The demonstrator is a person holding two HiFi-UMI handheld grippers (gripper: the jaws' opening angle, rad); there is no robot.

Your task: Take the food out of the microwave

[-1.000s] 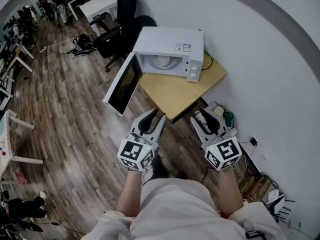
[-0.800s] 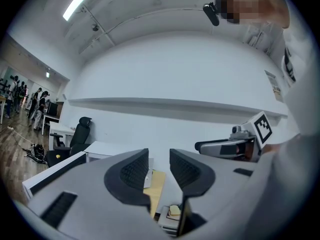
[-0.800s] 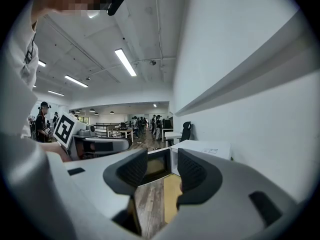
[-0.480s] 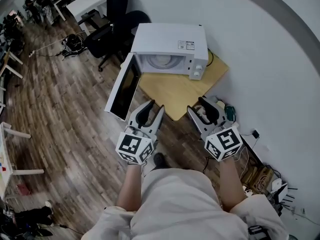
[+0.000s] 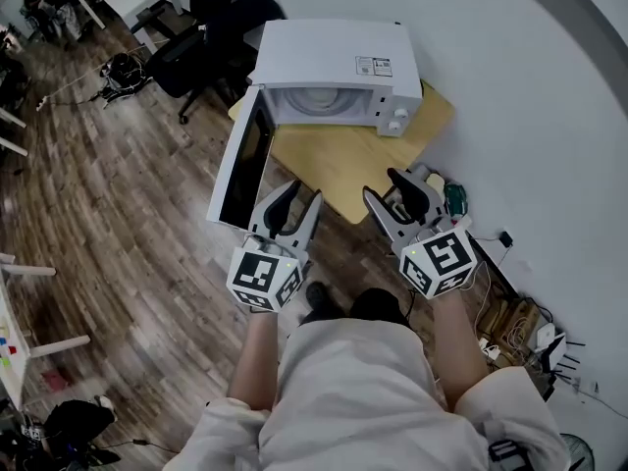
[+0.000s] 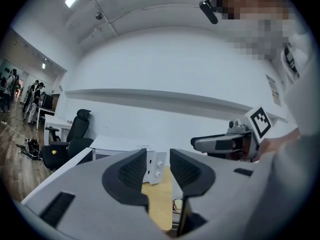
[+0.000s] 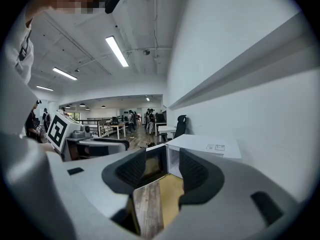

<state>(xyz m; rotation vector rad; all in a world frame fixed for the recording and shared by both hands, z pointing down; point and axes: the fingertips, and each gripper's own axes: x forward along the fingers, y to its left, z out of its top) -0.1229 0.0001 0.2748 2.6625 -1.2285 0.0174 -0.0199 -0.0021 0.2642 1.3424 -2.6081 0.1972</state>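
The microwave (image 5: 329, 72) sits on the table (image 5: 343, 170) with its door (image 5: 240, 160) open. Its top label (image 5: 374, 66) is too small to read. I cannot make out food inside. The left gripper (image 5: 299, 194) and right gripper (image 5: 385, 186) have just been opening and are spread wide, holding nothing.

The microwave (image 5: 334, 67) sits at your 12 o'clock, on the far part of the table (image 5: 353, 170), whose near corner points toward you. Its door (image 5: 240, 160) hangs open toward 11 o'clock, out past the table's left edge and over the floor (image 5: 128, 214). Behind the microwave, at 11 o'clock, stands an office chair (image 5: 211, 27). The wall (image 5: 520, 86) runs along your right from 1 to 5 o'clock. On the floor at 2 o'clock, between table and wall, lies a clutter of cables (image 5: 449, 202); more cables (image 5: 510, 332) lie against the wall at 4 o'clock.
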